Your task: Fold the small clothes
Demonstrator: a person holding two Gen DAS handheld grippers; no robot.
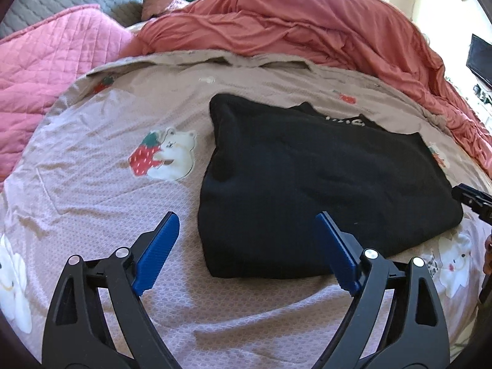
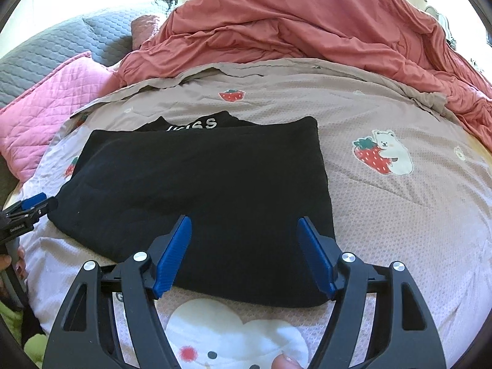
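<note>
1. Blue pads of the left hand-held gripper (image 1: 247, 247) stand spread wide, holding nothing, low over the bedspread (image 1: 92, 203).
2. Its right pad sits over the near left corner of the black garment (image 1: 307, 184); its left pad hangs over bare bedspread, so the garment's left edge falls between the two.
3. In the right wrist view the right hand-held gripper (image 2: 244, 253) is likewise spread and empty, both pads over the garment's near edge toward its right corner.
4. That garment lies flat on the bed, already folded to a rough rectangle, with white lettering (image 2: 196, 124) showing on a layer that peeks out at the far edge.
5. Its long axis runs left to right across both views, so each gripper fronts one end of the near edge; the garment lies ahead of both.
6. Neither hand looks clearly nearer; the right seems more fully over the cloth, the left more at the corner.
7. Judging by this, the next fold likely calls for pinching both near corners, or one end carried over the other along the long axis.
8. A red duvet (image 1: 307, 27) and pink quilt (image 1: 55, 58) lie bunched beyond, apart from the garment.
</note>
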